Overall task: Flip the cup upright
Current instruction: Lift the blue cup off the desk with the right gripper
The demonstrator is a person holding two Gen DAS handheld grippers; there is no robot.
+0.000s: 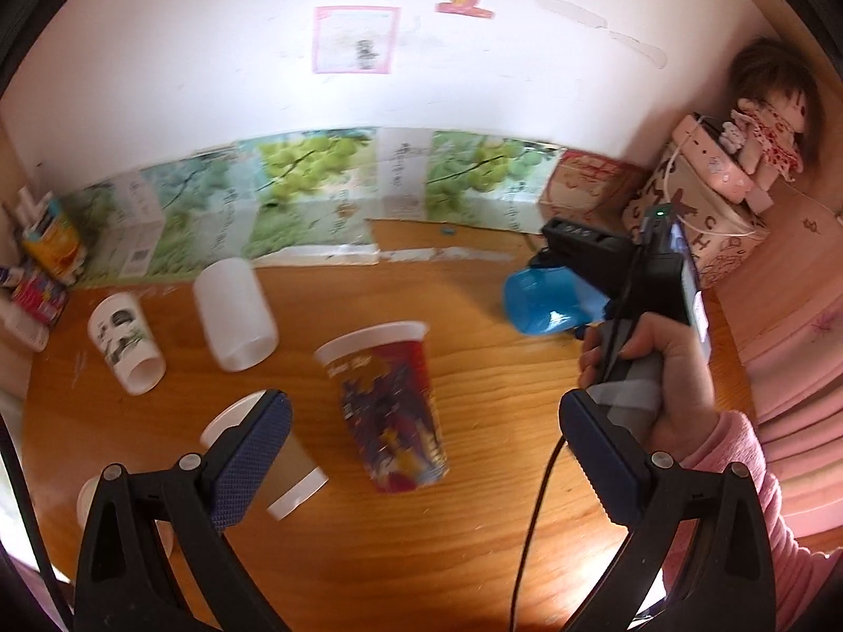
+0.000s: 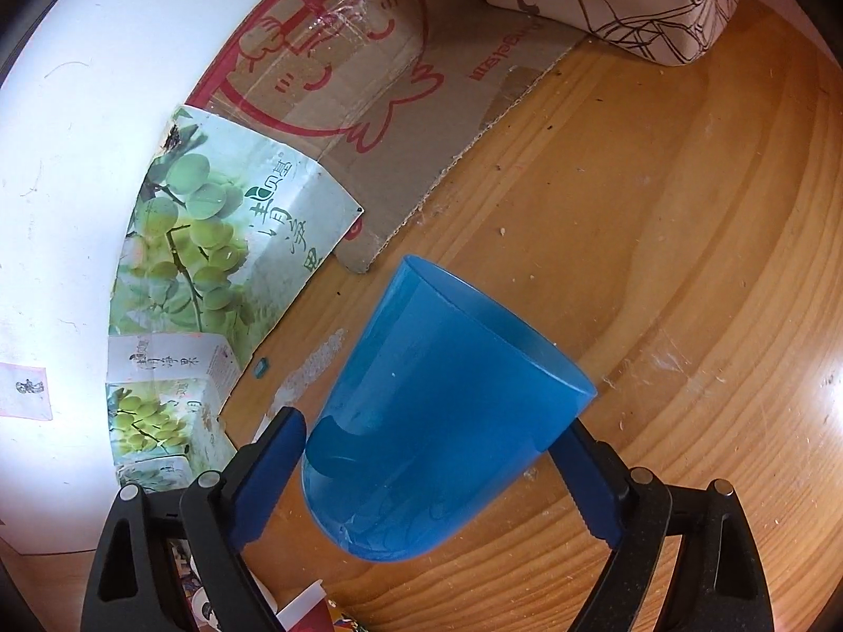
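Note:
My right gripper [image 2: 427, 468] is shut on a blue plastic cup [image 2: 437, 421], holding it tilted above the wooden table [image 2: 685, 263], rim pointing away from me. The same blue cup [image 1: 548, 305] and right gripper [image 1: 579, 316] show in the left wrist view at the right. My left gripper [image 1: 421, 453] is open and empty, above a red and blue printed cup [image 1: 390, 411] that stands rim up, leaning a little. A brown paper cup [image 1: 284, 468] lies on its side behind my left finger.
A frosted white cup [image 1: 234, 316] and a white printed cup [image 1: 126, 342] lie on their sides at the left. Grape-printed cartons [image 1: 295, 195] and a cardboard box [image 2: 337, 79] line the wall. A patterned box [image 1: 701, 221] with a doll [image 1: 769, 131] stands at the right.

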